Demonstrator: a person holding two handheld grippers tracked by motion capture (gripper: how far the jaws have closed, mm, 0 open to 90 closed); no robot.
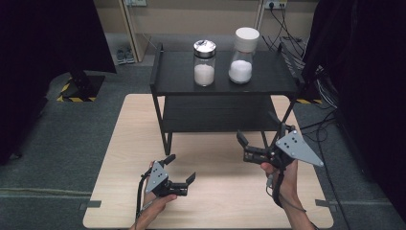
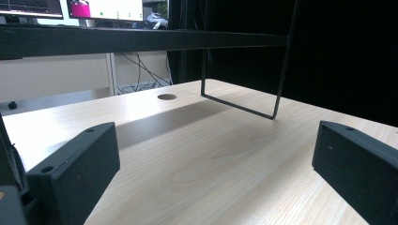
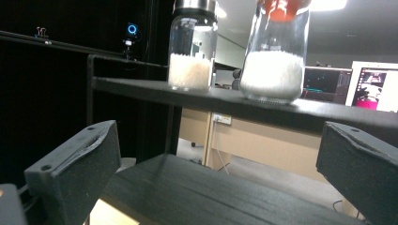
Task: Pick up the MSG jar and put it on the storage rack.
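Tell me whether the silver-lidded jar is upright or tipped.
Upright: the silver-lidded jar stands on the shelf's top, lid up, white grains level inside.

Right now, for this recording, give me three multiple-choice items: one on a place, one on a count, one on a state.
1. Where do the two jars stand?
A. top shelf of the black rack
B. lower shelf
C. wooden table

2. How many jars hold white grains?
A. one
B. two
C. three

3. How are the left gripper's fingers?
A. shut on a jar
B. shut, empty
C. open, empty

Key: 1 A, the steel-lidded jar and white-lidded jar sit on the rack's top shelf. 2 B, both show grains. 3 C, the left gripper shows bare table between its fingers.
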